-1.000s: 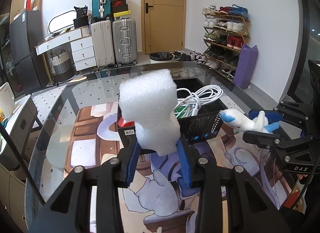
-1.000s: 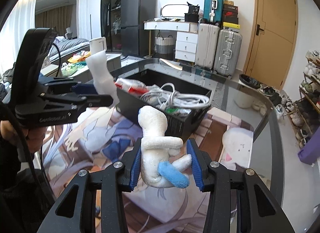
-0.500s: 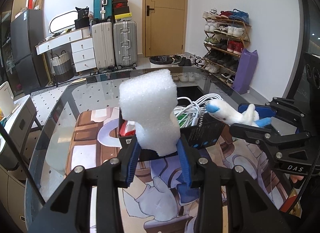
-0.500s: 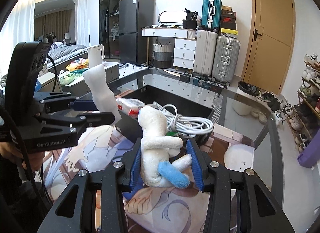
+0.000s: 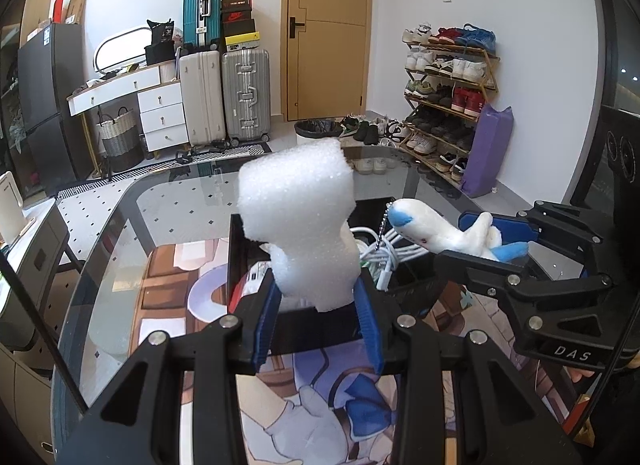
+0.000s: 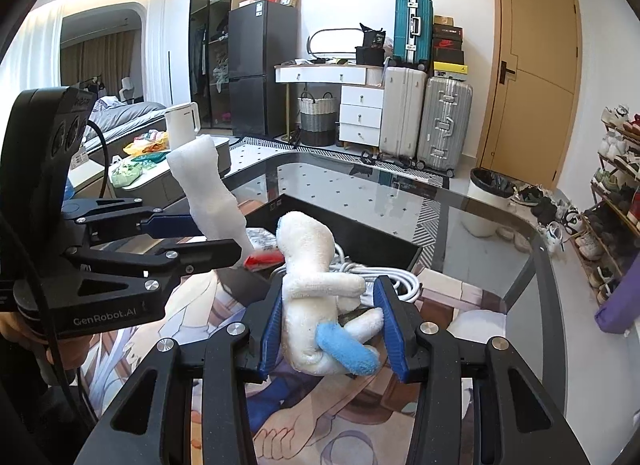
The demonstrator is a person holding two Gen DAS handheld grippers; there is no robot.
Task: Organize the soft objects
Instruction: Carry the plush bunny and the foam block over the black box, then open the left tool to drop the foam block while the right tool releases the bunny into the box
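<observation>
The white foam block [image 5: 298,221] is clamped in the left claw [image 5: 318,319] and the plush toy [image 6: 320,297] in the right claw [image 6: 334,335], both held above the black bin [image 6: 384,243] on the desk [image 6: 480,225]. This looks like the carrying step; next, each should be lowered and released into the bin. The bin's floor is mostly hidden by cables [image 5: 384,249].

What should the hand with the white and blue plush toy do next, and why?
Probably carry the plush toy a little further forward, over the black bin, before letting go. The right gripper is shut on the toy, which seems to hang at the bin's near edge rather than over its middle. The bin holds a coiled white cable, so the toy should land on top.
</observation>
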